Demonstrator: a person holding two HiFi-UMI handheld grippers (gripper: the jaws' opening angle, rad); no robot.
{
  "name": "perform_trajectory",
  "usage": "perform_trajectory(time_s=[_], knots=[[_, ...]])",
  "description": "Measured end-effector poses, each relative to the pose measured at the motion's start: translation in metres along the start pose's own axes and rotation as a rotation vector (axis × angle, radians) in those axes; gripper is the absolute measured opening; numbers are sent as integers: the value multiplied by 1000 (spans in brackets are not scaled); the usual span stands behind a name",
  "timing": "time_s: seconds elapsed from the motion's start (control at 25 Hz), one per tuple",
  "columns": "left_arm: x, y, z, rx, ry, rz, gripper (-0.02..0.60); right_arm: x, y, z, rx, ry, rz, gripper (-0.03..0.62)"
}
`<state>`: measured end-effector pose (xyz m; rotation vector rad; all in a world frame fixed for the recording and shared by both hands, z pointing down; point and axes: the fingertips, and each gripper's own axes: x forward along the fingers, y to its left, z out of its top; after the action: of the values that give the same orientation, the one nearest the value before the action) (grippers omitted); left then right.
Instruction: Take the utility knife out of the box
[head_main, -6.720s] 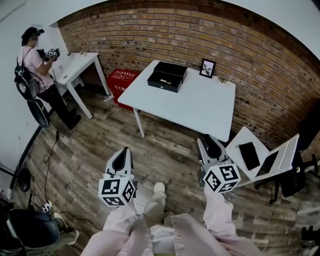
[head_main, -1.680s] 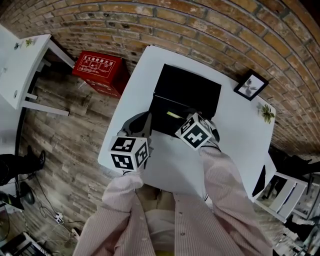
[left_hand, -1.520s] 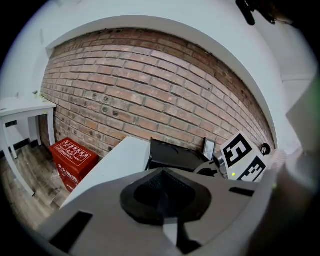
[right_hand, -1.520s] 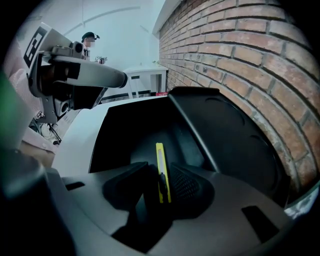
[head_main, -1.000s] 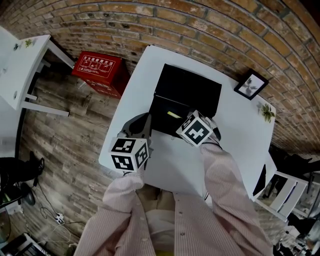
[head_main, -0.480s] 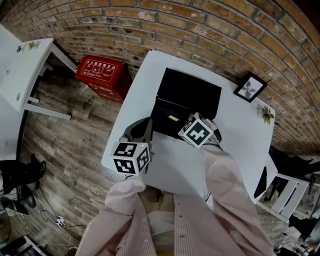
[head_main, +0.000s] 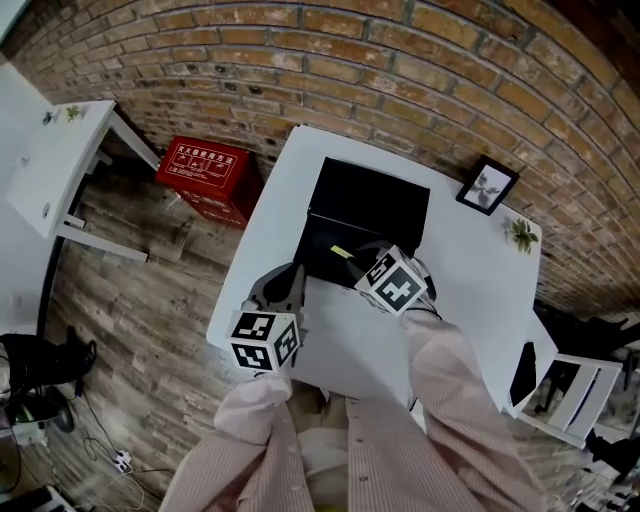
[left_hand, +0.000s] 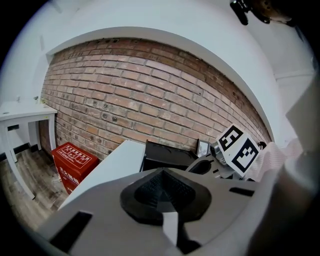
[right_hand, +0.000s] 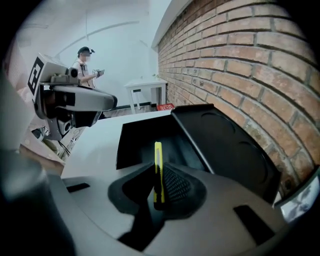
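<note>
A black box (head_main: 318, 248) stands open on the white table (head_main: 470, 290), its lid (head_main: 372, 200) folded back toward the brick wall. My right gripper (head_main: 352, 260) hangs over the box's front part, shut on a yellow utility knife (head_main: 342, 252). In the right gripper view the knife (right_hand: 158, 165) stands on edge between the pads, above the box's inside (right_hand: 142, 140). My left gripper (head_main: 285, 287) hovers by the table's front left edge, left of the box, shut and holding nothing; in its own view the jaws (left_hand: 162, 175) meet.
A framed picture (head_main: 487, 187) and a small plant (head_main: 520, 235) sit at the table's far right. A red crate (head_main: 210, 168) lies on the wood floor to the left, beside another white table (head_main: 65, 160). A person (right_hand: 85, 65) stands far off.
My right gripper has shut on the yellow knife inside the box and risen slightly with it. The left gripper has drifted a little along the table's edge.
</note>
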<state>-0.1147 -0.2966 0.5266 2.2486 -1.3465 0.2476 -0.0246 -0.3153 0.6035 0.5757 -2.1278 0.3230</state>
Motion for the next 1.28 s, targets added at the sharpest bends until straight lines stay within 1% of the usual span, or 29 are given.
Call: perform_trajectory(time_s=[0.24, 0.4, 0.6, 0.96, 1.28], knots=[[-13, -14, -3, 17, -21, -1, -8, -24, 5, 9, 3, -101, -44, 52], [-22, -20, 1, 31, -43, 5, -8, -43, 7, 16, 2, -173, -80, 52], [-31, -28, 9, 53, -79, 7, -8, -66, 11, 23, 26, -279, -115, 52], [-47, -40, 32, 92, -147, 5, -8, -110, 18, 35, 113, -477, -142, 52], [-62, -47, 55, 133, -208, 17, -8, -154, 16, 40, 242, -710, -171, 52]])
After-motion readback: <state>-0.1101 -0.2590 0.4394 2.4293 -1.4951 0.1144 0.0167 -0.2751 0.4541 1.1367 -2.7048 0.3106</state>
